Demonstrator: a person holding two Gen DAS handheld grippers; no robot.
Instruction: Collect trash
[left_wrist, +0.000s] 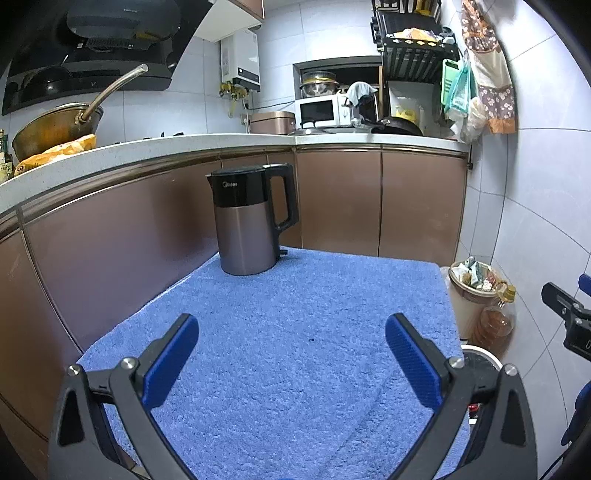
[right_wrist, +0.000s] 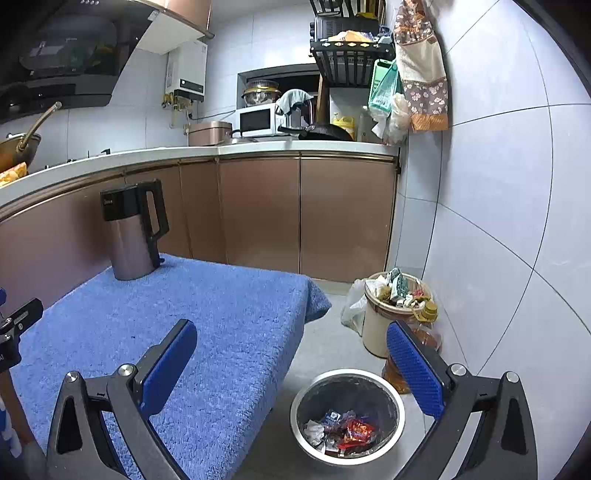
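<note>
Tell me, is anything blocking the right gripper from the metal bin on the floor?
Nothing visible does. The right gripper is open and empty above the metal bin, whose open top shows wrappers already inside.

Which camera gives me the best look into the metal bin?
The right wrist view: it looks down into the metal bin and shows the wrappers at its bottom. The left wrist view shows only a sliver of its rim, behind the blue cloth and a finger of the left gripper.
</note>
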